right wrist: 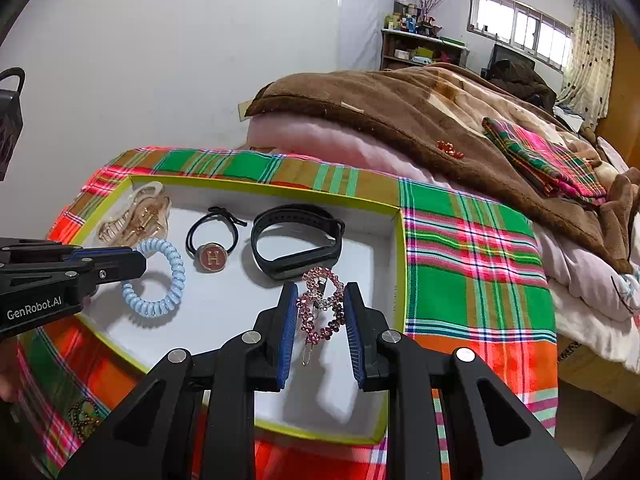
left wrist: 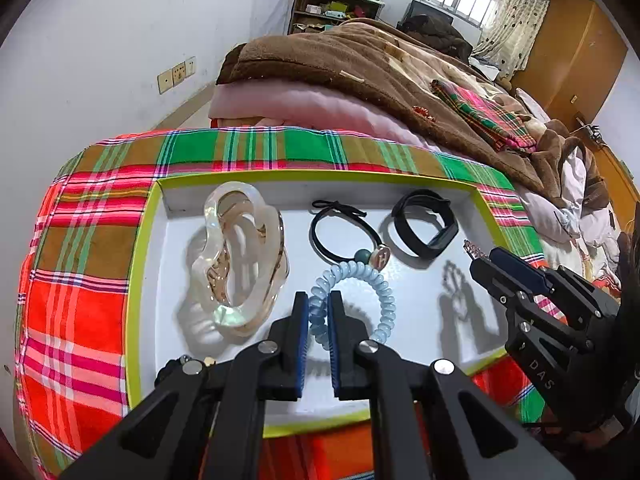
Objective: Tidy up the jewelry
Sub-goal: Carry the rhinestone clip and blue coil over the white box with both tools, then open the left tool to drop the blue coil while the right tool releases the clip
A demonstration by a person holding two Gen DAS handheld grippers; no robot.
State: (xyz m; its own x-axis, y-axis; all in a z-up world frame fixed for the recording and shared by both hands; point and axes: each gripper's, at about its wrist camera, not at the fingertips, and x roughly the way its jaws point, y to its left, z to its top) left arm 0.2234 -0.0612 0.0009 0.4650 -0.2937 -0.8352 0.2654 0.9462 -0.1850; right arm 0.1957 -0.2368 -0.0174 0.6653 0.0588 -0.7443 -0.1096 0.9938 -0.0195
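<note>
My left hand-held gripper (left wrist: 319, 304) reaches low over the near edge of the tray (left wrist: 138, 280), its blue pads closed down to a narrow gap on the near-left part of the coil tie (left wrist: 360, 280), which they pinch. My right hand-held gripper (right wrist: 320, 296) comes in from the near right, angled down over the tray's right half. Its jaws stand moderately apart with the hair clip (right wrist: 322, 308) between them; the pads sit against the clip's sides, but I cannot tell whether they press it firmly. In the left view that clip sticks out past the right gripper's tips, raised above its own shadow on the tray floor.

The tray is a shallow white box with a yellow-green rim, lying on a plaid cloth (left wrist: 80, 240) of red, green and brown. Inside, from left to right, lie a claw clip (left wrist: 240, 264), a hair tie (left wrist: 344, 236) and a band (left wrist: 426, 226), all apart from each other; the hair tie's charm lies just beside the coil tie.

The claw clip is clear, glossy plastic with curved loops. The coil tie is a pale blue spiral ring. The hair tie is thin black elastic, knotted, with a round pink charm marked H. The band is matte black and wide. The hair clip is studded with pink stones over a metal pin.
</note>
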